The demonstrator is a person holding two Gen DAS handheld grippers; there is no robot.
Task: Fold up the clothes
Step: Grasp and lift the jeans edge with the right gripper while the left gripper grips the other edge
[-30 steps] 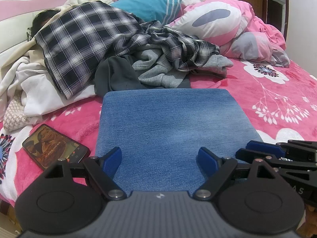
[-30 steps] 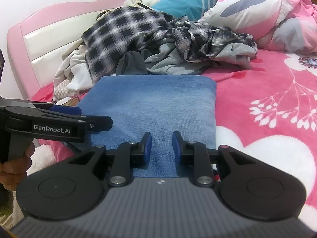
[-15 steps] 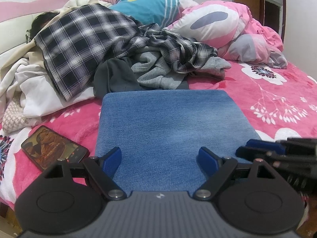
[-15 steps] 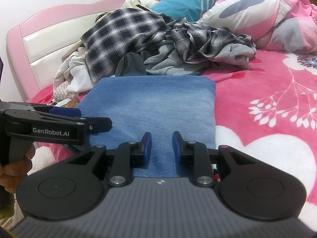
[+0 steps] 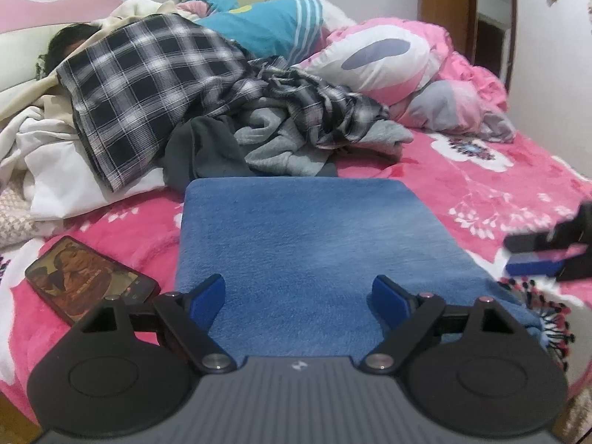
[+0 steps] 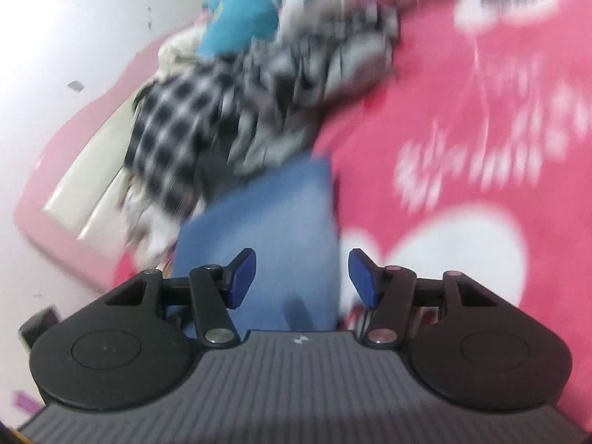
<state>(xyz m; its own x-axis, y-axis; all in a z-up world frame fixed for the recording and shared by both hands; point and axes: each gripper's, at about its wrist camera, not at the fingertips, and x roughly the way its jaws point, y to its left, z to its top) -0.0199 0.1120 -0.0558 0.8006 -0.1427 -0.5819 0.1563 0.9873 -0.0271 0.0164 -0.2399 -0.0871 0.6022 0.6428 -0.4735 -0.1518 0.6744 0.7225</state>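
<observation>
At the far left of the left wrist view a phone [image 5: 88, 279] lies face up on the pink flowered bedspread [image 5: 492, 188], its screen lit, just beside the left edge of the folded blue jeans [image 5: 314, 248]. Behind the phone sits a heap of unfolded clothes: a white garment [image 5: 70, 181], a black-and-white plaid shirt [image 5: 148, 96] draped over it, and a grey sweatshirt [image 5: 281, 144] whose lower edge meets the far edge of the jeans. The jeans lie flat as a neat rectangle in the middle of the bed, directly in front of the left gripper [image 5: 299, 298], whose jaws are spread wide and empty over the near edge of the denim. Farther right a pink and white quilt [image 5: 407, 70] is bunched near the wall. At the right edge the right gripper [image 5: 547, 255] appears blurred; its own view, tilted and smeared, shows its jaws spread apart and holding nothing, above the near right corner of the jeans.
</observation>
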